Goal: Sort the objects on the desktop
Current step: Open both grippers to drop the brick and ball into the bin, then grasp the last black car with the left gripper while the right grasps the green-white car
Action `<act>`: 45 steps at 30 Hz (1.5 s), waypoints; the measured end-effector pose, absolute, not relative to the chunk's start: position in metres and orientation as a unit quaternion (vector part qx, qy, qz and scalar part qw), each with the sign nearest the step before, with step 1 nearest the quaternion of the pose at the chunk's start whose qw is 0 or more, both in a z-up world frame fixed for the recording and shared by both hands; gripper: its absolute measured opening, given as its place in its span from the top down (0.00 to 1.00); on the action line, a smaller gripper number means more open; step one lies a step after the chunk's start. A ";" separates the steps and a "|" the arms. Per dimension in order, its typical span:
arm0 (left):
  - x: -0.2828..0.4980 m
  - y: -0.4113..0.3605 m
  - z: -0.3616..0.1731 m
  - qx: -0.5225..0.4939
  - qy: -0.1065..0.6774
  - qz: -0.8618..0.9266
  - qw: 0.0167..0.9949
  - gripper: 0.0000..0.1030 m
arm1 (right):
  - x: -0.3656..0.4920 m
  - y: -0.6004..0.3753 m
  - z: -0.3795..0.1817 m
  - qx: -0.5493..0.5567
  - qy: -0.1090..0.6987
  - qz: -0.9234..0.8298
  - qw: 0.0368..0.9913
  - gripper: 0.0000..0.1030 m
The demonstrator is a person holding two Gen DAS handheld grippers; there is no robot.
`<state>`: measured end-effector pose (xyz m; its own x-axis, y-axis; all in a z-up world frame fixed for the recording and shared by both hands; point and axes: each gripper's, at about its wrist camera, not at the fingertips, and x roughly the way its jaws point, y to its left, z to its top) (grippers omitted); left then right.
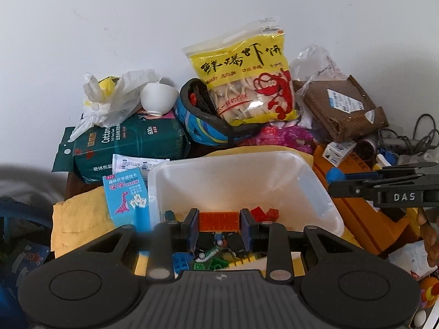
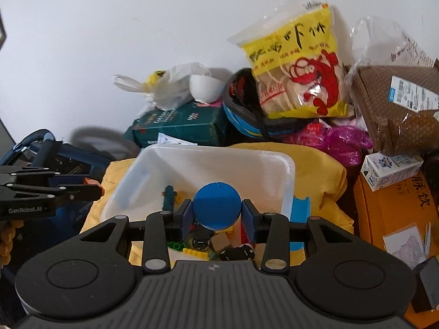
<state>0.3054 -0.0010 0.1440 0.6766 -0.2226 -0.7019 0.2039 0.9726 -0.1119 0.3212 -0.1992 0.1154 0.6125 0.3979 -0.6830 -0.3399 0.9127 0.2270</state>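
Left gripper (image 1: 219, 220) clamped on orange brick (image 1: 219, 221), right gripper (image 2: 216, 209) clamped on blue disc (image 2: 216, 205); both over near edge of white bin (image 2: 288, 186). Risk: release too early, pieces drop outside near rim into desk clutter; grippers may collide.

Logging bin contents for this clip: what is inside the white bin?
The white bin holds loose toy pieces: red bricks and a dark cross-shaped piece. Its near end is hidden behind the left gripper with its orange brick and the right gripper with its blue disc.
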 end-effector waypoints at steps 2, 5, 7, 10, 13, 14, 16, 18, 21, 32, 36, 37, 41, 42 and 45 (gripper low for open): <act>0.316 -0.002 0.145 -0.011 0.396 -0.111 0.912 0.65 | 0.331 -0.198 0.113 0.037 0.401 0.197 0.894 0.59; 0.325 -0.002 0.144 -0.002 0.390 -0.087 0.917 0.41 | 0.347 -0.196 0.107 0.032 0.412 0.179 0.893 0.51; 0.325 -0.001 0.141 0.005 0.385 -0.066 0.921 0.36 | 0.350 -0.195 0.104 0.023 0.408 0.167 0.897 0.38; 0.313 0.000 0.132 0.009 0.381 -0.069 0.922 0.36 | 0.346 -0.200 0.098 0.028 0.405 0.161 0.900 0.36; 0.272 -0.012 0.113 0.036 0.358 -0.101 0.928 0.36 | 0.328 -0.209 0.093 0.050 0.397 0.175 0.900 0.36; 0.256 -0.018 0.105 0.041 0.352 -0.109 0.929 0.36 | 0.318 -0.213 0.091 0.053 0.391 0.179 0.901 0.36; 0.219 -0.031 0.078 0.048 0.355 -0.129 0.925 0.36 | 0.295 -0.219 0.085 0.055 0.379 0.182 0.905 0.36; 0.190 -0.044 0.048 0.049 0.367 -0.136 0.919 0.36 | 0.273 -0.226 0.075 0.061 0.376 0.182 0.907 0.36; 0.163 -0.064 0.004 0.040 0.408 -0.144 0.901 0.37 | 0.245 -0.234 0.052 0.076 0.391 0.177 0.900 0.36; 0.175 -0.084 -0.044 0.022 0.432 -0.166 0.886 0.76 | 0.205 -0.235 0.009 0.068 0.440 0.175 0.878 0.36; 0.171 -0.074 -0.041 0.006 0.434 -0.165 0.886 0.85 | 0.205 -0.231 0.008 0.058 0.440 0.179 0.878 0.36; 0.169 -0.070 -0.040 0.007 0.434 -0.159 0.887 0.85 | 0.204 -0.229 0.007 0.053 0.439 0.180 0.878 0.36; 0.157 -0.055 -0.031 0.006 0.426 -0.149 0.893 0.85 | 0.211 -0.210 0.001 0.011 0.431 0.203 0.879 0.36; 0.157 -0.053 -0.032 0.009 0.428 -0.144 0.892 0.82 | 0.213 -0.204 0.000 -0.005 0.429 0.206 0.880 0.36; 0.159 -0.057 -0.032 -0.008 0.431 -0.138 0.892 0.50 | 0.218 -0.194 0.000 -0.015 0.424 0.209 0.881 0.35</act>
<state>0.1591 -0.0572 -0.0318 0.5910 -0.2534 -0.7659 0.2392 0.9617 -0.1335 0.2181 -0.1939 0.0004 0.5533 0.3560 -0.7531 -0.3807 0.9122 0.1515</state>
